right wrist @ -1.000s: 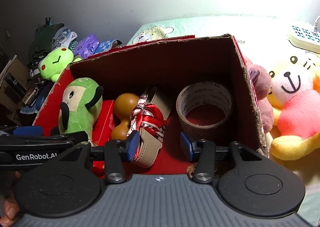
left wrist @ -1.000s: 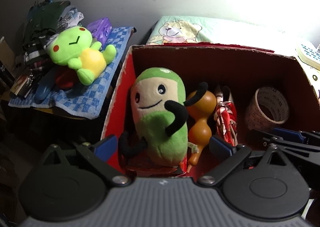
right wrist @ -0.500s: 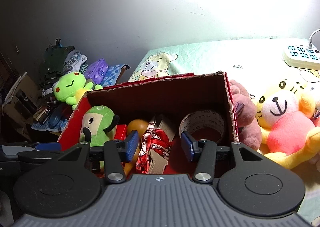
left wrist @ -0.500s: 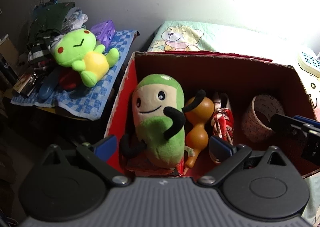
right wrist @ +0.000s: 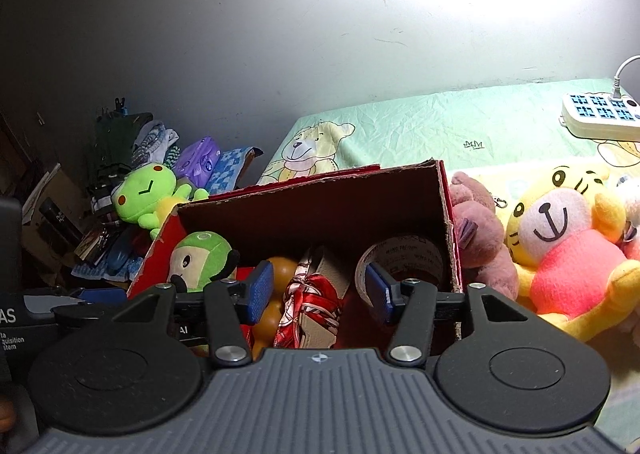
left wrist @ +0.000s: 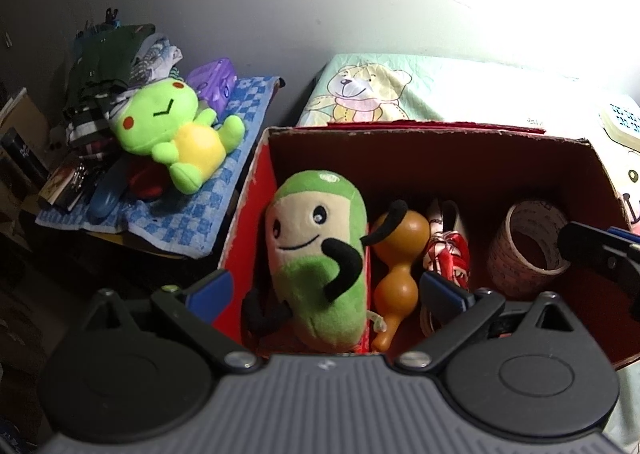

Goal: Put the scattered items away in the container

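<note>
A red cardboard box (left wrist: 248, 210) (right wrist: 448, 214) holds a green plush (left wrist: 316, 254) (right wrist: 200, 258), an orange gourd (left wrist: 396, 262), a red patterned bundle (left wrist: 448, 254) (right wrist: 312, 294) and a tape roll (left wrist: 528, 246) (right wrist: 404, 254). My left gripper (left wrist: 324, 290) is open and empty, above the box's near left end. My right gripper (right wrist: 320, 290) is open and empty, raised at the box's near side; its tip shows in the left wrist view (left wrist: 600, 254).
A lime frog plush (left wrist: 172, 134) (right wrist: 148, 194) lies on a blue checked cloth (left wrist: 224, 190) left of the box, beside piled clothes. A pink plush (right wrist: 480, 230) and a yellow tiger plush (right wrist: 560, 246) lie right of the box. A power strip (right wrist: 600, 118) sits far right.
Both grippers have pulled back and up from the box, the right one much more. Both stay open and empty. The box contents have not moved.
</note>
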Demonstrator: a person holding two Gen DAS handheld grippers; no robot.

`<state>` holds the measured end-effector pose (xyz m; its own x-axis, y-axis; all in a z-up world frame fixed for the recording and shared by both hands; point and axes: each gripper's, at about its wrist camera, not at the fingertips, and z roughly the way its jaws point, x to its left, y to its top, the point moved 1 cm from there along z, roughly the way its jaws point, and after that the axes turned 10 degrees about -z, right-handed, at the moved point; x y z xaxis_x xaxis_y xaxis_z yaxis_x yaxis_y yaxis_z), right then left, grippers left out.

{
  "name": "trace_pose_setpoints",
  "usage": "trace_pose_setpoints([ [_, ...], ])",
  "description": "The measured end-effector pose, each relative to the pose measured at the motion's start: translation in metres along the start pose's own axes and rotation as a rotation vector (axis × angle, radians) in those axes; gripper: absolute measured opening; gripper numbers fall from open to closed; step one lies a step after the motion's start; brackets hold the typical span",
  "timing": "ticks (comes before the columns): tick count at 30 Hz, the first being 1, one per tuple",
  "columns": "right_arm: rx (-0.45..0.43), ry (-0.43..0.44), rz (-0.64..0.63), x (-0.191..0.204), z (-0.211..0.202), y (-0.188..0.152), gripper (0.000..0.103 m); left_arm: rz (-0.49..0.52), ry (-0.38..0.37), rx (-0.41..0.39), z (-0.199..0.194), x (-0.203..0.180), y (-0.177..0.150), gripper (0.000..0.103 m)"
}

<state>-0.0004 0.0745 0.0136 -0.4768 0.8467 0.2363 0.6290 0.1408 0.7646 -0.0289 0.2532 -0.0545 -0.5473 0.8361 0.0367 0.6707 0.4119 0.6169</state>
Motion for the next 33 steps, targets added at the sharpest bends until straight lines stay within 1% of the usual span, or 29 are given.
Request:
trace_pose_setpoints([
  [4, -0.01, 0.005, 0.011, -0.005, -0.002, 0.001, 0.054, 0.01, 0.001, 0.0, 0.002, -0.006, 0.001, 0.101],
  [14, -0.023, 0.01, -0.016, -0.013, 0.001, 0.006, 0.055, 0.011, 0.012, 0.01, 0.012, -0.018, 0.005, 0.102],
  [18, -0.013, 0.033, -0.001, -0.02, 0.006, 0.007, 0.055, 0.007, 0.026, 0.013, 0.015, -0.023, 0.006, 0.102],
  [26, -0.011, 0.082, -0.017, -0.024, 0.009, 0.014, 0.055, -0.009, 0.051, 0.022, 0.021, -0.028, 0.01, 0.102],
  [30, -0.02, 0.114, -0.019, -0.028, 0.003, 0.018, 0.055, -0.016, 0.065, 0.018, 0.02, -0.029, 0.012, 0.102],
  [33, -0.047, 0.123, -0.024, -0.035, -0.009, 0.023, 0.055, -0.021, 0.072, 0.012, 0.017, -0.03, 0.015, 0.102],
])
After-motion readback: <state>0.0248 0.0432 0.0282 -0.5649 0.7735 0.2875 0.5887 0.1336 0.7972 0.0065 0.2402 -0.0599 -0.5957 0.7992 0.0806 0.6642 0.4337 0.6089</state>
